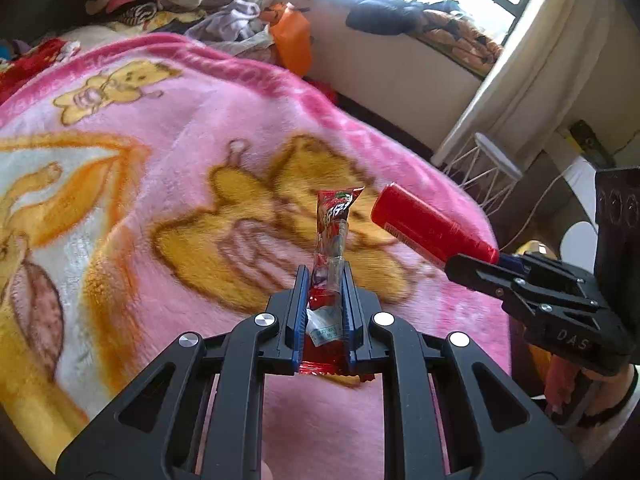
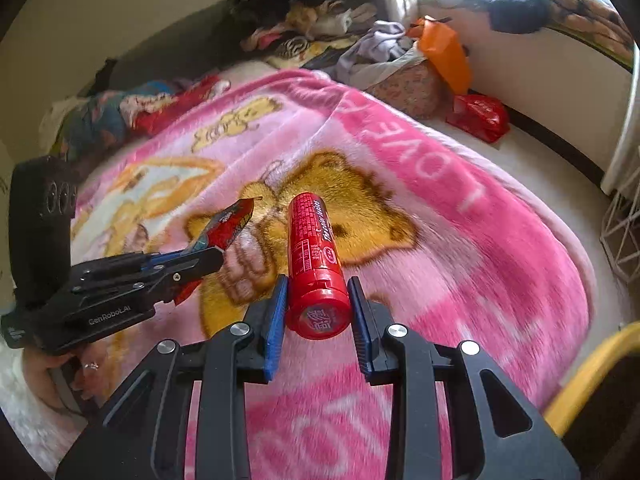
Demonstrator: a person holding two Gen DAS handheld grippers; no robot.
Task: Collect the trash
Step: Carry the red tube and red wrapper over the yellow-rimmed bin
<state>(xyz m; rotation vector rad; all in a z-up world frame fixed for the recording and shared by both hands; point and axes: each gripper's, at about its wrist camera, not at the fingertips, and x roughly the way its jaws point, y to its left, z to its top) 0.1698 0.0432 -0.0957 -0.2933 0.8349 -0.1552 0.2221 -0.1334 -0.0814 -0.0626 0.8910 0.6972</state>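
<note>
Red snack wrapper (image 1: 334,240) pinched in left gripper (image 1: 325,280) jaws, red tube (image 2: 316,264) clamped in right gripper (image 2: 318,300) jaws.

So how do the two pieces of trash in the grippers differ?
The wrapper is a flat, crinkled sachet; the red tube is a rigid cylinder with a cap. The left gripper holds the wrapper nearly shut, while the right gripper stands wider around the tube. Both are red and lifted off the pink blanket.

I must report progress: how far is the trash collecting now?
Done: both pieces are off the pink blanket. In hand: left tongs grip the red wrapper; right tongs grip the red tube. Left: dropping them; no bin is visible.
</note>
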